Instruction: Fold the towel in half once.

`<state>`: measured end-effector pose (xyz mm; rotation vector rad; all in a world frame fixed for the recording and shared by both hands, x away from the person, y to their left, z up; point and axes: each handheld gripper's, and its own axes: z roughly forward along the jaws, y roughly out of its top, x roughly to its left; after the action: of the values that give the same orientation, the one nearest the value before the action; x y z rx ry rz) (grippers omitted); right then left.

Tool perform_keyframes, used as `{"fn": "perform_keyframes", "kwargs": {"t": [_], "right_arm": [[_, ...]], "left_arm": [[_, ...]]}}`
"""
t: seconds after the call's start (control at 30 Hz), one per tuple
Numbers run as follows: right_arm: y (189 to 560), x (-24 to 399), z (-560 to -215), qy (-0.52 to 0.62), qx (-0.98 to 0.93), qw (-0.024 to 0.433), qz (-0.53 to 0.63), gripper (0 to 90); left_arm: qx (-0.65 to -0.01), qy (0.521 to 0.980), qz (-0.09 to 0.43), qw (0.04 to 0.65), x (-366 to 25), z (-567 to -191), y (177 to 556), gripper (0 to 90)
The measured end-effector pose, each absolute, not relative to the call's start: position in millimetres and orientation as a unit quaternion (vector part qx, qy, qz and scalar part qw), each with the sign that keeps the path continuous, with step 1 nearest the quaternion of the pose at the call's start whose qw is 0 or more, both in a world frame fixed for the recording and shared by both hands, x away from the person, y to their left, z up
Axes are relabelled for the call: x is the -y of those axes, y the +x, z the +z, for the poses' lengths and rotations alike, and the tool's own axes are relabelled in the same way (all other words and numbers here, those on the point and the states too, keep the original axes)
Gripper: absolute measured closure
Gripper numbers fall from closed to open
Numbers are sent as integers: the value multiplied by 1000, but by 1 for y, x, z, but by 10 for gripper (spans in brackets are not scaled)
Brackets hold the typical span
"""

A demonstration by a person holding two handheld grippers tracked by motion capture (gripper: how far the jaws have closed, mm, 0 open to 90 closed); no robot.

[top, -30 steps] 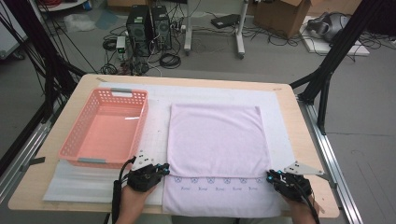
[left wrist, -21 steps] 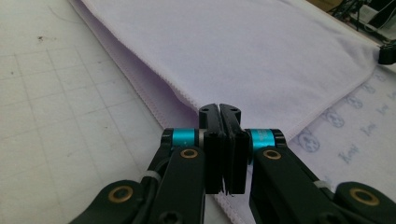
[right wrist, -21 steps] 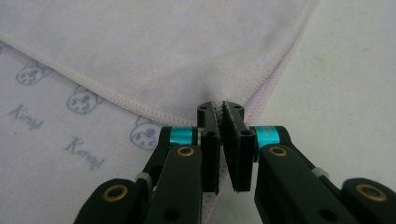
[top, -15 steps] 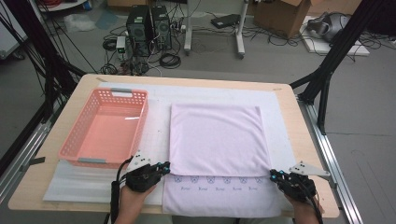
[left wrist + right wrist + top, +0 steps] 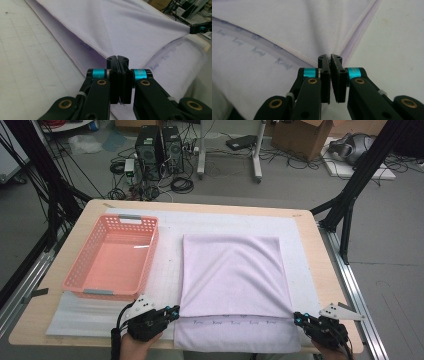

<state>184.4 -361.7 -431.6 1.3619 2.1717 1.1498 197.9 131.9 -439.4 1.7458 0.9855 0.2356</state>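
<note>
A lilac towel (image 5: 232,270) lies folded on the white mat, its upper layer stopping short of the printed strip (image 5: 235,324) on the lower layer. My left gripper (image 5: 172,311) is shut on the upper layer's near left corner. In the left gripper view the pads (image 5: 117,58) pinch that hemmed corner of the towel (image 5: 125,27). My right gripper (image 5: 296,319) is shut on the near right corner, and its own view shows the corner of the towel (image 5: 312,30) caught between the closed tips (image 5: 330,57). Creases run across the cloth from both held corners.
An empty pink basket (image 5: 75,280) stands left of the towel on the white mat (image 5: 165,270). The wooden table's edge (image 5: 327,270) runs close to the right of the towel. My right gripper (image 5: 200,28) shows far off in the left gripper view.
Both grippers have moved a little toward the near table edge with the corners in them. The upper layer's near edge came with them and now looks taut.
</note>
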Motion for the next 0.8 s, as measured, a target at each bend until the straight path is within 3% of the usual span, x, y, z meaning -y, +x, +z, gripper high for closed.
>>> {"fn": "perform_keyframes", "kwargs": {"t": [0.8], "right_arm": [[97,365,-428,460,-769,151,417,866]], "left_arm": [[-397,740,95,534,-141,-437,123,884]]}}
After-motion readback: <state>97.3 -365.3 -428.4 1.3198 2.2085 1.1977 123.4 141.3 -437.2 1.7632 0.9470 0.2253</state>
